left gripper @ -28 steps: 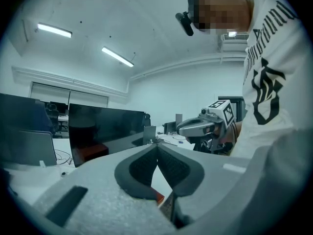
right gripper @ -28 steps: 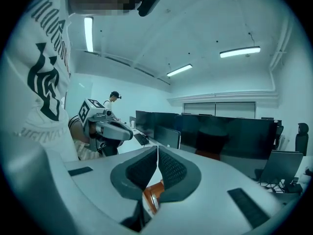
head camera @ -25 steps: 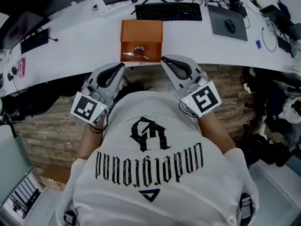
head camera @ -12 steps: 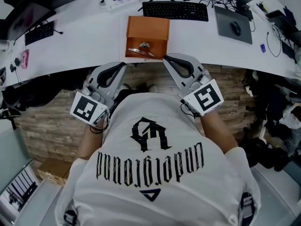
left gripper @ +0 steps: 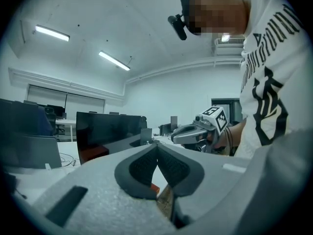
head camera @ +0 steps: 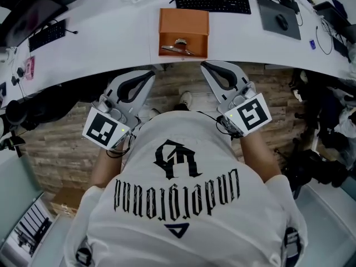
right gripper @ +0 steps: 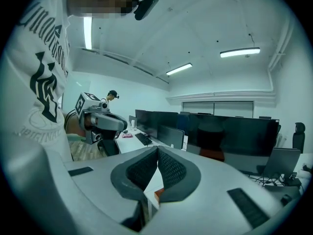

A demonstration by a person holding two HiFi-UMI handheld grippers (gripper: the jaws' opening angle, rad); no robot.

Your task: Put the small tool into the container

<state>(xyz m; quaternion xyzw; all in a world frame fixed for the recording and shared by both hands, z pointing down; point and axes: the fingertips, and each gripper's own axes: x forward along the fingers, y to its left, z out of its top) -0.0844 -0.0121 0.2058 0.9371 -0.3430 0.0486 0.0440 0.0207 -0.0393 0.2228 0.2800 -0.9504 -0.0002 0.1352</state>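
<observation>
An orange box (head camera: 183,22) stands open on the white desk (head camera: 100,52), close to its front edge. A small metal tool (head camera: 177,49) lies inside it on the near side. My left gripper (head camera: 151,72) hovers just off the desk edge, below and left of the box, with its jaws shut on nothing. Below and right of the box is my right gripper (head camera: 204,65), also shut and empty. In the left gripper view the pads (left gripper: 146,168) meet, and the right gripper (left gripper: 195,131) shows beyond them. The right gripper view shows closed pads (right gripper: 168,169) and the left gripper (right gripper: 100,121).
A black keyboard (head camera: 213,2) lies behind the box, with a mouse on a grey pad (head camera: 280,19) to its right. Another keyboard (head camera: 47,35) sits far left. Cables and small items crowd the desk's right end. The desk edge curves over a wood-pattern floor (head camera: 67,143).
Both grippers have drawn back from the desk edge, away from the orange box, which now sits higher in the head view. Both stay shut and empty.
</observation>
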